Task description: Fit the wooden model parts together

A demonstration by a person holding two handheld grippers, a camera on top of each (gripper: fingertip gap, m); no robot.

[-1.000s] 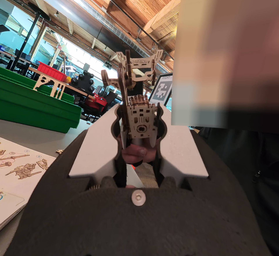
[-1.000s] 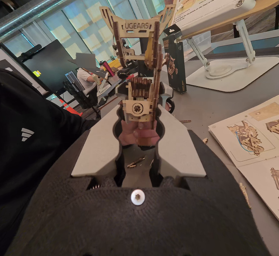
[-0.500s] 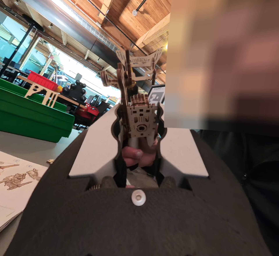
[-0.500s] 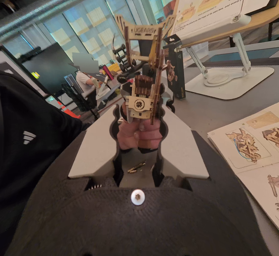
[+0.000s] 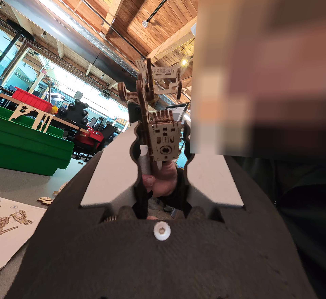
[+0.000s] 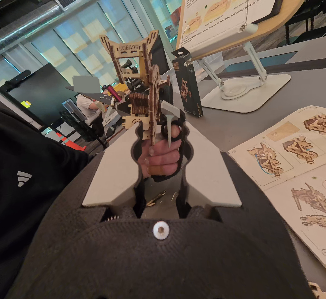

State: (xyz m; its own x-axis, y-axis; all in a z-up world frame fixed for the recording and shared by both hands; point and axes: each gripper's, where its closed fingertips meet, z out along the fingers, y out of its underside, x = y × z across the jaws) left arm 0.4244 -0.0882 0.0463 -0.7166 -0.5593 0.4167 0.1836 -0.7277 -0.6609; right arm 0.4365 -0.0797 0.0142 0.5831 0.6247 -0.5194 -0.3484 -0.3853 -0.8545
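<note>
- Standing upright in the air between the two tools, the pale laser-cut wooden model assembly (image 5: 159, 124) is pinched by the left gripper (image 5: 161, 142).
- The right gripper (image 6: 161, 134) has its fingers parted, and the model (image 6: 139, 96) sits at their tips; whether it grips cannot be told.
- Near the left tool sits a green plastic bin (image 5: 31, 149).
- An open instruction booklet (image 6: 282, 158) lies right of the right tool.
- A white book stand (image 6: 247, 85) and a tall dark box (image 6: 189, 87) rise behind.

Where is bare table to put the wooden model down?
Bare grey table lies between the black box, the white stand base and the instruction sheets. Crowded: scraps under the right gripper's jaws.
</note>
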